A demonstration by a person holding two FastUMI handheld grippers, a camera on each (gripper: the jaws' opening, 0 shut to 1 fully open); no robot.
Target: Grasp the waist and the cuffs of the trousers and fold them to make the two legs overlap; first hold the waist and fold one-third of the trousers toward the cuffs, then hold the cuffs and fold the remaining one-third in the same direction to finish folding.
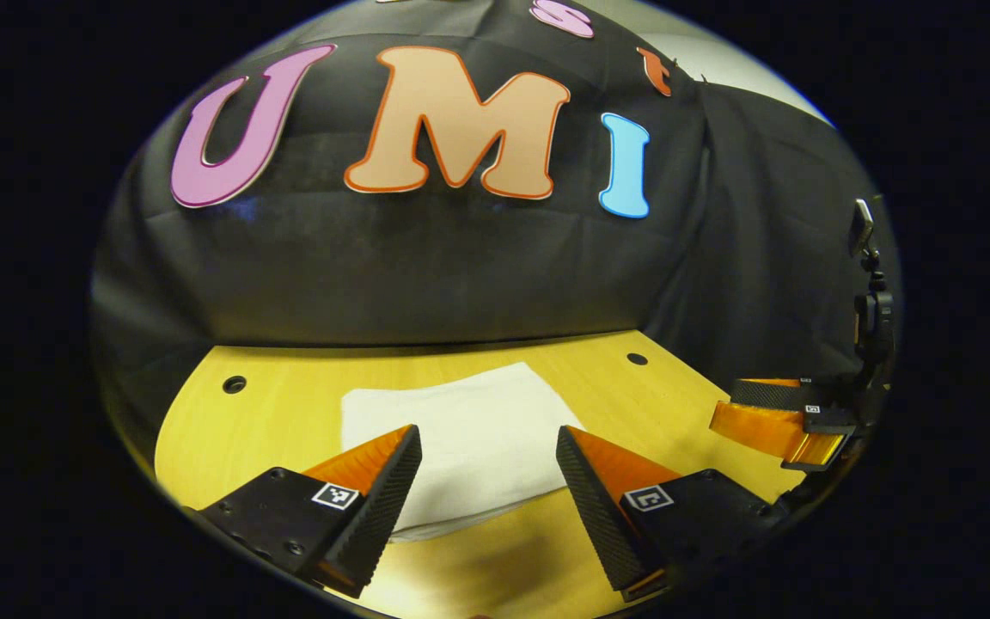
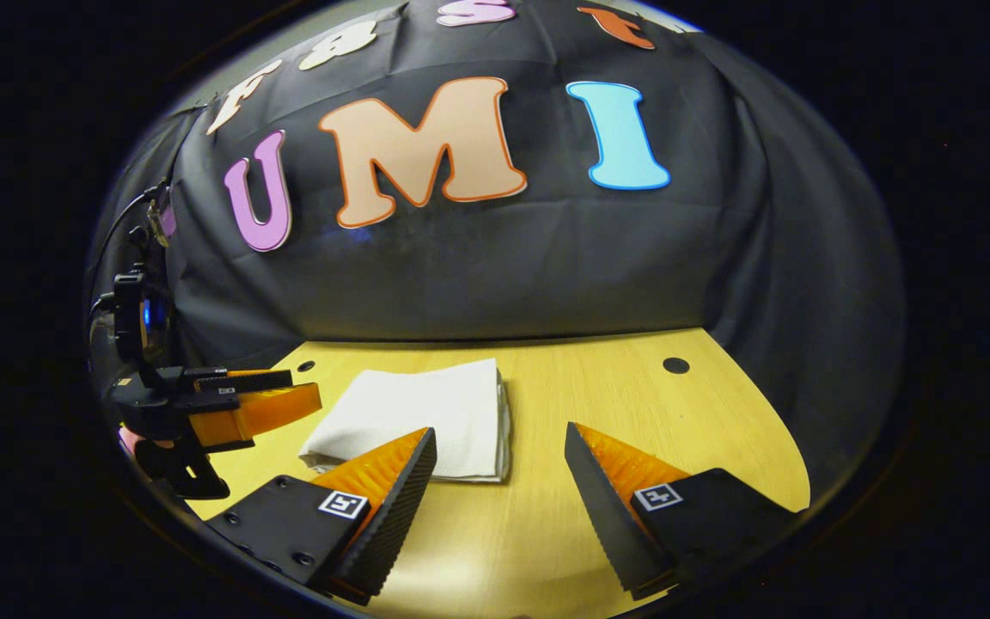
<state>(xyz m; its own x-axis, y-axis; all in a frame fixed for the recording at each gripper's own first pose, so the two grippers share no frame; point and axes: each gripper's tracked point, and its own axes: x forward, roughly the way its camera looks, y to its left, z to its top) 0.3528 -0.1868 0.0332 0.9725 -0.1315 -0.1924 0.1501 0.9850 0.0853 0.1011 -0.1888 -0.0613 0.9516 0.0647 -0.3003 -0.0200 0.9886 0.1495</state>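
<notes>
The white trousers (image 1: 461,438) lie folded into a thick, roughly square stack on the wooden table (image 1: 289,387). In the left gripper view my left gripper (image 1: 489,443) hovers open just above the near edge of the stack, with nothing between its fingers. The right gripper (image 1: 770,421) appears at the far right there, over the table edge. In the right gripper view the folded trousers (image 2: 418,417) sit left of centre, and my right gripper (image 2: 499,443) stands open beside their right edge, holding nothing. The left gripper (image 2: 237,408) shows at the left, beside the stack.
The black cloth wall rises right behind the table. Round holes (image 1: 234,383) (image 2: 675,364) sit in the tabletop near its back corners. Bare wood (image 2: 632,404) stretches to the right of the stack in the right gripper view.
</notes>
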